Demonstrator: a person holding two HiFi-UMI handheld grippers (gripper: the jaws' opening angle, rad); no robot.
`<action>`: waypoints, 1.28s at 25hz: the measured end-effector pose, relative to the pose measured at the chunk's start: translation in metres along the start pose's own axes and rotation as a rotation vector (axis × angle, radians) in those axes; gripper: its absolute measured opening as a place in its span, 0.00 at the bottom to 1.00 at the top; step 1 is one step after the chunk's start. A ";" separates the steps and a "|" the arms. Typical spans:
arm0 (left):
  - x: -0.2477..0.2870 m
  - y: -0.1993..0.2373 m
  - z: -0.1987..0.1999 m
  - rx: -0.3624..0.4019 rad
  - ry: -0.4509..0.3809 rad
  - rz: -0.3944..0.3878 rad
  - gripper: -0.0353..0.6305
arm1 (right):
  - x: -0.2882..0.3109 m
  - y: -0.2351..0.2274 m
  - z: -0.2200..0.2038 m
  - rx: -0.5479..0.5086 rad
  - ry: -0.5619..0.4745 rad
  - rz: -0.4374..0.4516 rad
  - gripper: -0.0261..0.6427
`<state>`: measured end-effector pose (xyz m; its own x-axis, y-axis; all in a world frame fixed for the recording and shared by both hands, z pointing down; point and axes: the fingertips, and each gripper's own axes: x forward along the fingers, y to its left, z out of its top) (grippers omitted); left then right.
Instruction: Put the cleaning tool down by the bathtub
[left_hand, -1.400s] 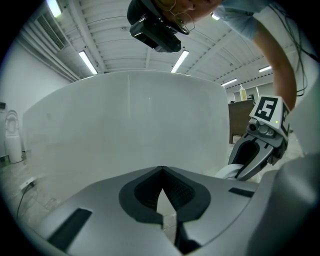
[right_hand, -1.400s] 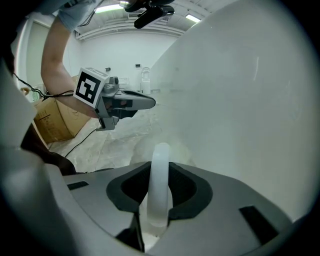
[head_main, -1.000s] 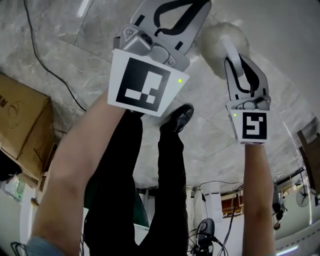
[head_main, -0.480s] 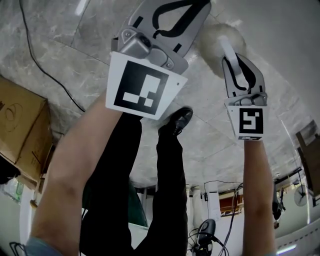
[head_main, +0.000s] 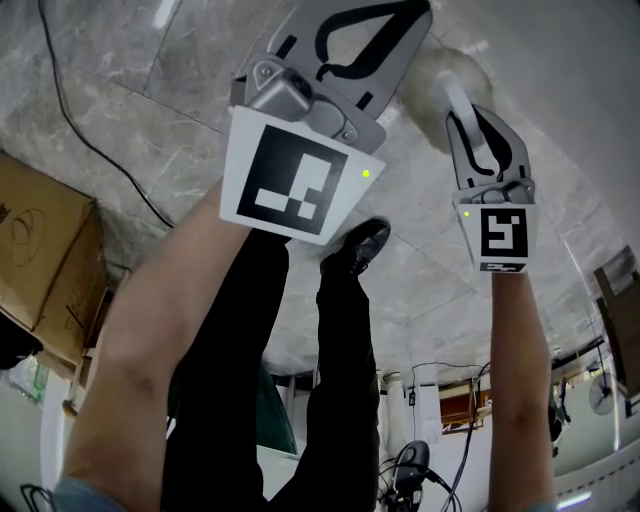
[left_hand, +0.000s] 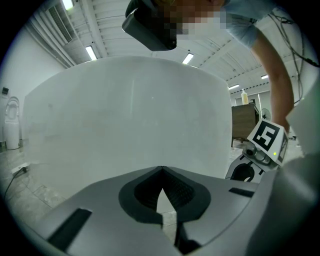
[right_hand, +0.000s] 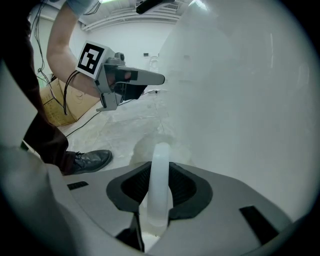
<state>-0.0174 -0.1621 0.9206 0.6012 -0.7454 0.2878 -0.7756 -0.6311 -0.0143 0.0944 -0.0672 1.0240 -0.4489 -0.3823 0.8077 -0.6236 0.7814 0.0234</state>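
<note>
The tub (left_hand: 125, 110) is standing as a plain white wall right in front of both my grippers. The marble floor (head_main: 150, 110) is running up to it, with a cardboard box (head_main: 40, 250) sitting well off to my left. My left gripper (left_hand: 161, 170) is pointing at the tub, its jaws meeting tip to tip with nothing between them. My right gripper (right_hand: 159, 172) is clamping the tool (right_hand: 160, 195) by its white handle, a jaw pressing on either side. The tool's fluffy head (head_main: 440, 75) is pointing down at the floor just beside the tub's wall; whether it is touching the floor I cannot tell. My shoe (head_main: 362, 243) is standing on the floor near it
</note>
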 end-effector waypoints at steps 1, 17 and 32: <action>0.000 0.001 -0.001 0.001 0.002 0.000 0.07 | 0.002 0.000 -0.001 0.001 0.002 0.001 0.20; -0.004 -0.001 -0.011 0.011 0.019 -0.008 0.07 | 0.022 0.000 -0.020 -0.033 0.026 0.022 0.21; -0.009 -0.004 0.004 0.020 0.003 0.002 0.07 | 0.014 -0.002 -0.004 -0.034 0.005 0.008 0.24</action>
<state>-0.0190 -0.1537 0.9144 0.5990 -0.7461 0.2907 -0.7729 -0.6336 -0.0336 0.0920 -0.0725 1.0371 -0.4501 -0.3735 0.8111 -0.5981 0.8006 0.0368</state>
